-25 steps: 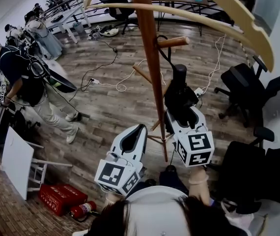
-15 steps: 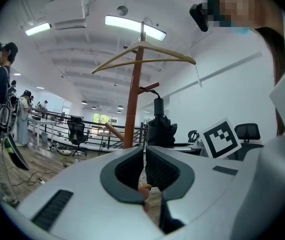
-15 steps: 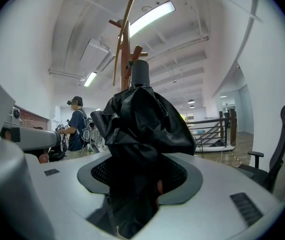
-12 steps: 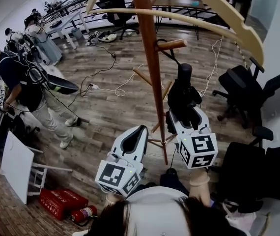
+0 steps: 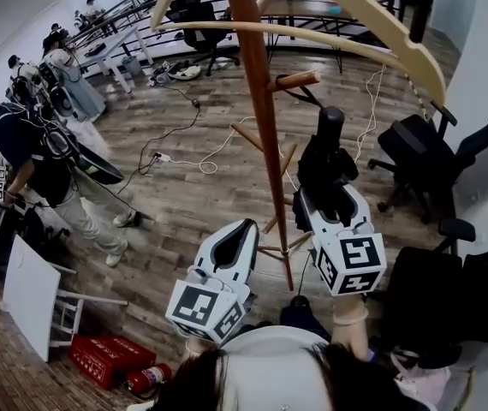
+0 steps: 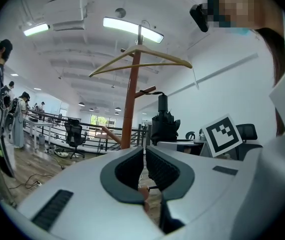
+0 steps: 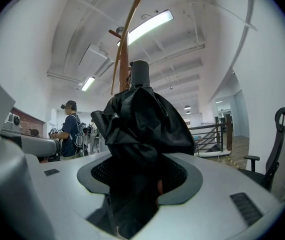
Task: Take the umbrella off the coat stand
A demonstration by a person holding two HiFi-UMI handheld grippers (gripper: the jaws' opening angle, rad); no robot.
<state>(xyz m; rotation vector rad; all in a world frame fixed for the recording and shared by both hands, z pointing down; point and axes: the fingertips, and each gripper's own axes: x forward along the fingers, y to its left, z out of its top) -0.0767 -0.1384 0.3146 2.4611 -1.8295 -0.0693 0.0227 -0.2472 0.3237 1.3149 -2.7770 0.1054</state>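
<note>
Left of the coat stand (image 5: 259,127), left gripper (image 5: 244,225): jaws together, holding nothing.
Peg (image 5: 300,80): the strap (image 5: 292,94) looks hooked on it.
Umbrella (image 5: 323,161): right of the coat stand, squeezed tight in the right gripper (image 5: 330,197).
How: lift, slide the strap off the peg tip.

- Just right of the coat stand's pole (image 5: 261,135), the umbrella (image 5: 325,157) fills the near space, and a short peg (image 5: 300,80) sticks out just above it.
- Higher up, the stand's long curved arms (image 5: 381,24) sweep overhead to the pole's right.
- Lower on the pole, slanting pegs (image 5: 248,132) jut out on both sides.
- Farther right of the pole, black office chairs (image 5: 419,157) crowd the wall.
- Left of the pole we find open wood floor (image 5: 184,195), crossed only by cables (image 5: 175,127); a person (image 5: 38,157) stands well off on that side.
</note>
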